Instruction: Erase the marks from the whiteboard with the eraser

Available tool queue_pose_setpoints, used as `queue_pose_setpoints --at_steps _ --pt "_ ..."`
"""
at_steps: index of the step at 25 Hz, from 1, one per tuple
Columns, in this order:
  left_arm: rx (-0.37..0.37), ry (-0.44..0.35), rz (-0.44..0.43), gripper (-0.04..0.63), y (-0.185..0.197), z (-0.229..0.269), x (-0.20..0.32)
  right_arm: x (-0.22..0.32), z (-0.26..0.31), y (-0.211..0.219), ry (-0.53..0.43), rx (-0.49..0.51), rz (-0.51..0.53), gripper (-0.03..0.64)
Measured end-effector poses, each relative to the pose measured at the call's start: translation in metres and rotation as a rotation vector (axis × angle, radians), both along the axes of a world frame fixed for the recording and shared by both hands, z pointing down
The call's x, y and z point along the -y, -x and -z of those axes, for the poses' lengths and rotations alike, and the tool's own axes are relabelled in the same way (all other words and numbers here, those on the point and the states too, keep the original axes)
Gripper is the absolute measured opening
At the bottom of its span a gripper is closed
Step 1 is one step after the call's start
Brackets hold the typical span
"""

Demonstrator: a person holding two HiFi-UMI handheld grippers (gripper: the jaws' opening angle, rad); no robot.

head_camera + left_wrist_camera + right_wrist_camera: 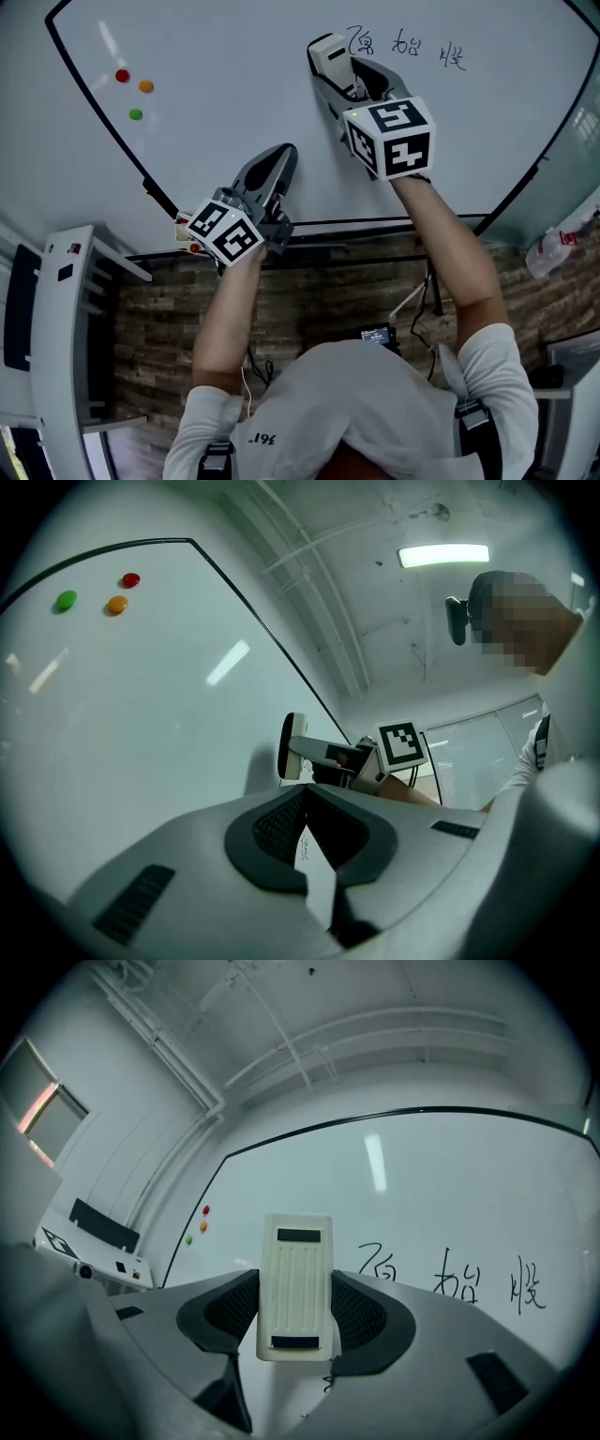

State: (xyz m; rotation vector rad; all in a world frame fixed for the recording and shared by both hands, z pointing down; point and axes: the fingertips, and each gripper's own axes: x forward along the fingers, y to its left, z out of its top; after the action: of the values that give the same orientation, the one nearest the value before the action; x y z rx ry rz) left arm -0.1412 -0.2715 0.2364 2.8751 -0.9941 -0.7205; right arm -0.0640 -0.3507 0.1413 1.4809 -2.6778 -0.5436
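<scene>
Right tool (295,1312): the eraser (296,1269) is being pinched by its long sides.
Eraser: it is being held at the whiteboard (234,84), just beside the first of the marks (405,45).
Left tool (305,803): its jaws are being pressed together on nothing, low by the board's edge.
Risk: ink is likely being left in streaks if the eraser is being tilted onto one edge, and a hard push may be twisting it out of the pinch.

whiteboard (234,84) | red magnet (122,75), orange magnet (145,86), green magnet (135,114) | black marks (405,44)
</scene>
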Motion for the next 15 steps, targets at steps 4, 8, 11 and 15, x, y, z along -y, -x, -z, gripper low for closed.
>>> queue_pose_setpoints --at_steps 4,8,11,15 --pt "0.003 0.006 0.011 0.006 0.005 0.001 0.003 0.013 0.017 0.014 -0.061 -0.057 -0.070 0.255" --pt "0.004 0.021 0.020 0.006 0.012 -0.004 0.003 0.022 0.035 0.023 -0.165 -0.153 -0.190 0.255" --pt "0.010 0.021 0.022 0.006 0.013 -0.006 0.002 0.028 0.039 0.027 -0.225 -0.216 -0.270 0.255" --pt "0.021 0.021 0.027 0.006 0.018 -0.007 0.003 0.032 0.039 0.034 -0.263 -0.257 -0.319 0.255"
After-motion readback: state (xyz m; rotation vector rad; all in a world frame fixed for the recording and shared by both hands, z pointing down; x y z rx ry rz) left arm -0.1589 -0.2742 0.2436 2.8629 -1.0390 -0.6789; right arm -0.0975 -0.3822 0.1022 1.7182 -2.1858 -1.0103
